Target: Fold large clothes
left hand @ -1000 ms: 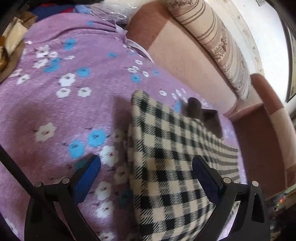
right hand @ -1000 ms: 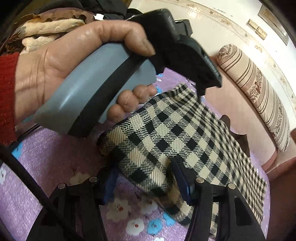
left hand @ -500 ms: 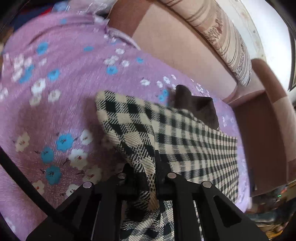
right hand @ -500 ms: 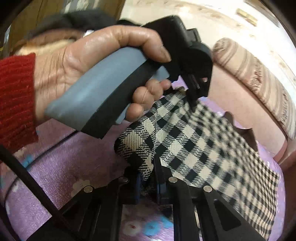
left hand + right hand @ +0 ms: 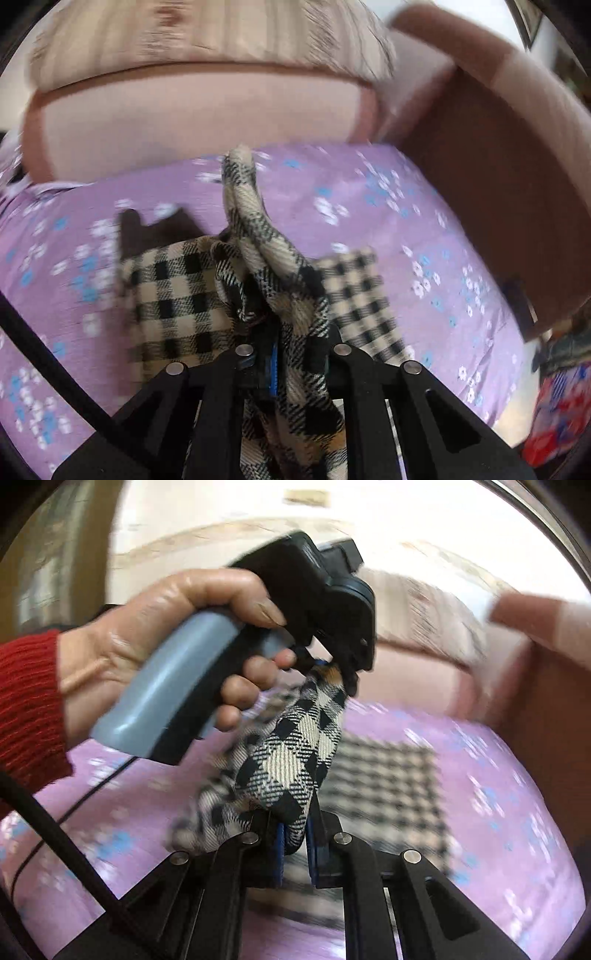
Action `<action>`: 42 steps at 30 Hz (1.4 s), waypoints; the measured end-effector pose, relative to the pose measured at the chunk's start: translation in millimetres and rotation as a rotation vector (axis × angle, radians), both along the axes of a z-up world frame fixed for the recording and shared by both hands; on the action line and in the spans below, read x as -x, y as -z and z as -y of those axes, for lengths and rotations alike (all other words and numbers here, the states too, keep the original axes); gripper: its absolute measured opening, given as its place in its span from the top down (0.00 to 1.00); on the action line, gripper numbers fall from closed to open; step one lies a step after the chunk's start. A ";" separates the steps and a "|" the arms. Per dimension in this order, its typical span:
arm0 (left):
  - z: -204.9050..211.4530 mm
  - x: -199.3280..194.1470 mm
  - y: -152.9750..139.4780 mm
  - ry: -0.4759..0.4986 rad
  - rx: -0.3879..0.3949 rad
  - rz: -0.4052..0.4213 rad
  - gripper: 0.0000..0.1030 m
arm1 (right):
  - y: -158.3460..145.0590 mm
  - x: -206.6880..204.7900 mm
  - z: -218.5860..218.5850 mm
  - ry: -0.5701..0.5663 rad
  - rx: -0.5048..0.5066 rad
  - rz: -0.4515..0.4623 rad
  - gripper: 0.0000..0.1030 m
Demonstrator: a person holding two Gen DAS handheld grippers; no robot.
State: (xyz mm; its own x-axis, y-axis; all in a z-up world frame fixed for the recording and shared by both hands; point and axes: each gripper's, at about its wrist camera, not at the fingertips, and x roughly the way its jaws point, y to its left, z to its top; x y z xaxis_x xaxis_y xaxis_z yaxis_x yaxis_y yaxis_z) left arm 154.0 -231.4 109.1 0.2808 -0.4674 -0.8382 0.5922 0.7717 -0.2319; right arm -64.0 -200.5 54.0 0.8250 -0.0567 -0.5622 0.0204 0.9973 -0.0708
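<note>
On the sofa seat, over the purple flowered cover, the checked garment lies partly flat and partly lifted — its far portion rests on the cover near the pink backrest, while one edge is gathered up into both tools. The step in hand looks like carrying that raised edge across the rest of the cloth to make a fold. To do it well, the two held corners should travel together and at matching height, so the edge stays taut between them and lands square on the portion below; if one corner leads, the fold will likely come out skewed.

The left tool is narrow, its jaws easing apart slightly with a thick bunch of checked fabric between them — the grip there wants firming before the cloth slips. The right tool is narrow too, pinched on a rolled corner of the same garment. In the right wrist view the person's left hand, with a red sleeve, grips the other tool's handle just above the cloth. A dark piece shows at the garment's far edge; what it is I cannot tell.
</note>
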 end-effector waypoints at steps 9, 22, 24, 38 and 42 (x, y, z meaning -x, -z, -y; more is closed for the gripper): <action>9.8 23.1 -15.6 -0.016 0.010 0.027 0.51 | 54.3 -12.9 89.8 0.111 -0.273 -0.285 0.81; -116.2 94.4 -10.4 -0.171 -0.045 0.186 0.40 | 13.2 -61.8 180.6 0.122 -0.533 -0.187 0.44; -124.6 110.0 -1.9 -0.167 -0.051 0.200 0.40 | 17.8 -78.1 180.4 0.077 -0.587 -0.192 0.44; -110.2 154.9 -3.3 -0.114 -0.118 0.346 0.37 | 39.1 -139.0 171.2 -0.045 -0.742 -0.272 0.93; -100.6 168.8 -2.1 -0.055 -0.091 0.379 0.27 | 9.8 -119.0 195.0 0.017 -0.722 -0.186 0.94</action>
State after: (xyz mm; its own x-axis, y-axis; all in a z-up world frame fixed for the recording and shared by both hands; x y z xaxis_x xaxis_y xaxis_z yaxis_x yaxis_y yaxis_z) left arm -14.8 -130.9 111.2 0.6008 -0.3719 -0.7076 0.5798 0.8121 0.0655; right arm 55.1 -395.6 44.2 0.7149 0.3681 -0.5945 0.0876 0.7964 0.5984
